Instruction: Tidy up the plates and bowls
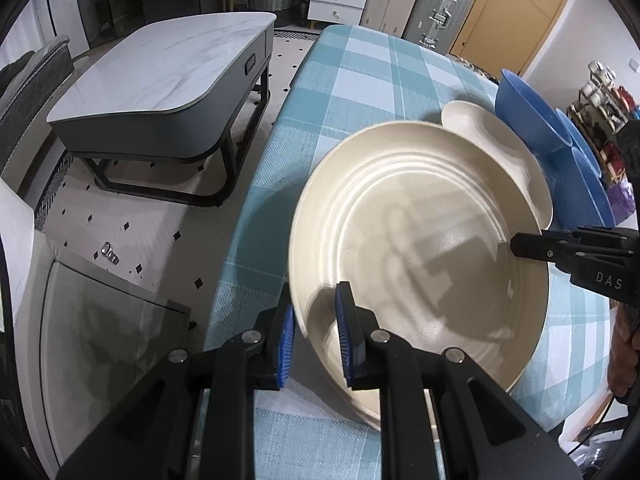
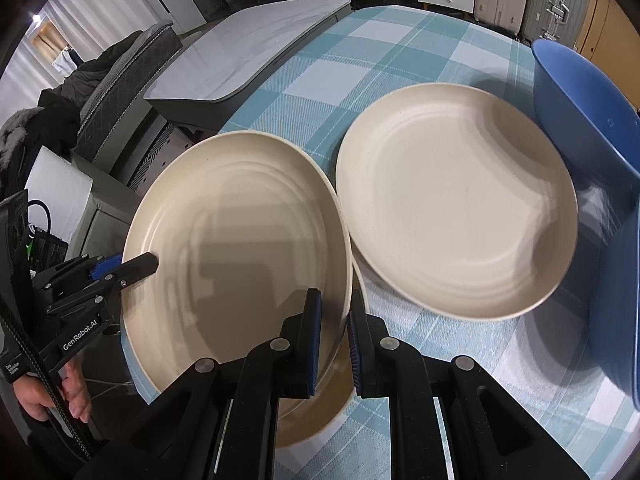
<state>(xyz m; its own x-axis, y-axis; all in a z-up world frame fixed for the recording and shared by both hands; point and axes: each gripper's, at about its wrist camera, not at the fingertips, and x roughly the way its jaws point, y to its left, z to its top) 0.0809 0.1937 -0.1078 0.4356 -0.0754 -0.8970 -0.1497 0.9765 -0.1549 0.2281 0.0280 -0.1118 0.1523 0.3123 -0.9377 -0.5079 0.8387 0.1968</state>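
Note:
A wide cream plate [image 1: 420, 240] [image 2: 240, 240] hangs tilted over the near part of the checked table. My left gripper [image 1: 316, 292] is shut on its near-left rim, one blue pad inside and one outside. My right gripper [image 2: 334, 296] is shut on the opposite rim and appears at the right edge of the left wrist view [image 1: 516, 246]. The left gripper [image 2: 148, 264] shows at the left of the right wrist view. Beyond, a second cream plate [image 2: 456, 216] [image 1: 492, 132] lies on the cloth. A cream rim [image 2: 320, 420] shows under the held plate.
A blue bowl [image 2: 580, 112] [image 1: 524, 116] leans at the right beside other blue dishes [image 1: 588, 184]. The table [image 1: 360, 80] has a teal checked cloth. A grey coffee table [image 1: 160, 76] stands to the left on the floor. Drawers, suitcases and a door stand behind.

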